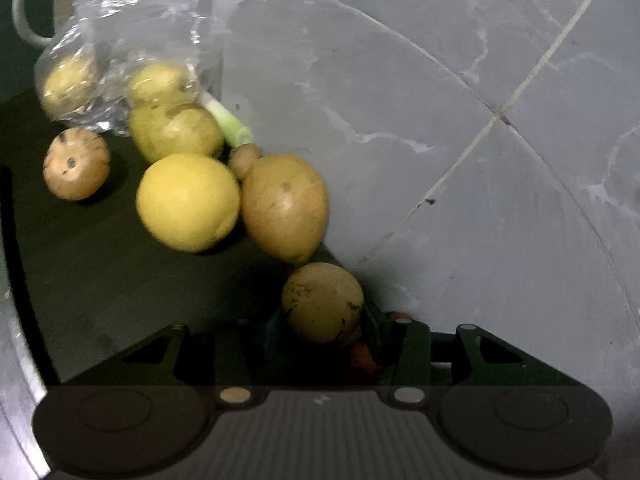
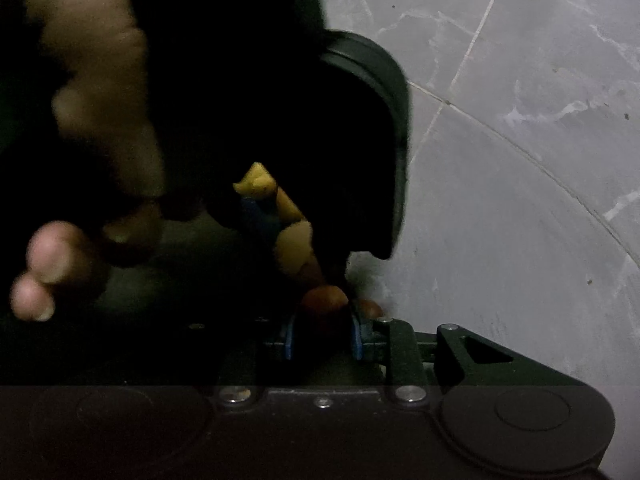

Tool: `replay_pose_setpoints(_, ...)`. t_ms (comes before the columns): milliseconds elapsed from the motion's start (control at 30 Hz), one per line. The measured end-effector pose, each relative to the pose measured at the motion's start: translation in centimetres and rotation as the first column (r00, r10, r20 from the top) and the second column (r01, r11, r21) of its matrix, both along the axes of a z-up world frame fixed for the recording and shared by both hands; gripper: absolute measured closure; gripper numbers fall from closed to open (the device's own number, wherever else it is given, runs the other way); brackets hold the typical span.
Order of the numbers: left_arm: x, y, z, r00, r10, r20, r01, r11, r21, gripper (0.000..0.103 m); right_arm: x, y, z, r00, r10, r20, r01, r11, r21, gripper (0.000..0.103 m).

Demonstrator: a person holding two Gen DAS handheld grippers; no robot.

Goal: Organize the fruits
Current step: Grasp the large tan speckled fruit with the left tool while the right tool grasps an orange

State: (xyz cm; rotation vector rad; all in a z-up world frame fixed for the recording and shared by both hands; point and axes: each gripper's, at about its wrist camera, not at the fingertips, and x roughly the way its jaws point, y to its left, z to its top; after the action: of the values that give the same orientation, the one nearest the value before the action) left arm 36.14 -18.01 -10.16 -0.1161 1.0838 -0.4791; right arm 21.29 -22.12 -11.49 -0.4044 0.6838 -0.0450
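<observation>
Loose fruit lies on a dark table (image 1: 100, 280): a yellow citrus (image 1: 188, 202), a large tan fruit (image 1: 284, 208) and a spotted brown fruit (image 1: 76, 164). A clear plastic bag (image 1: 120, 20) holds more yellow fruit (image 1: 70, 84). My left gripper (image 1: 323, 320) is shut on a speckled yellow-brown fruit (image 1: 322, 302) at the table's edge. In the dim right wrist view, my right gripper (image 2: 323, 332) has its blue pads (image 2: 290, 340) pressed on an orange-brown piece (image 2: 324, 300). That piece is the near end of a long yellow-orange thing (image 2: 294, 236). Its far part is lost in shadow.
A pale green stalk (image 1: 230, 122) pokes out beside the bag. Grey tiled floor (image 1: 440, 80) lies beyond the table's edge. A hand (image 2: 40, 276) and the other gripper's black body (image 2: 372, 92) fill the left of the right wrist view.
</observation>
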Motion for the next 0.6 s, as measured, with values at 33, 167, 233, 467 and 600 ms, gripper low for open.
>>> replay_pose_setpoints(33, -0.2, 0.3, 0.1, 1.000, 0.004, 0.002, -0.004, 1.000, 0.004, 0.057, -0.3, 0.0, 0.1, 1.000, 0.000, -0.001, 0.000, 1.000, 0.002, 0.077)
replay_pose_setpoints(167, -1.3, 1.6, 0.4, 1.000, 0.024, 0.011, -0.025, 1.000, 0.017, 0.057, -0.8, -0.1, 0.7, 1.000, 0.006, -0.005, -0.006, 1.000, 0.010, 0.077)
replay_pose_setpoints(233, -1.8, 2.4, 0.4, 0.999, 0.039, 0.010, -0.039, 0.999, 0.018, 0.057, -0.8, -0.5, 0.5, 1.000, 0.012, -0.012, -0.012, 1.000, 0.021, 0.077)
replay_pose_setpoints(467, -3.8, 4.1, 1.0, 0.998, 0.063, 0.023, -0.064, 0.998, 0.029, 0.057, -2.9, -0.8, 2.0, 1.000, 0.013, -0.025, -0.012, 0.998, 0.058, 0.079)
replay_pose_setpoints(600, -5.0, 4.4, 1.2, 0.998, 0.058, 0.025, -0.059, 0.998, 0.029, 0.057, -3.2, -1.0, 2.4, 0.999, 0.012, -0.032, -0.010, 0.998, 0.063, 0.084)
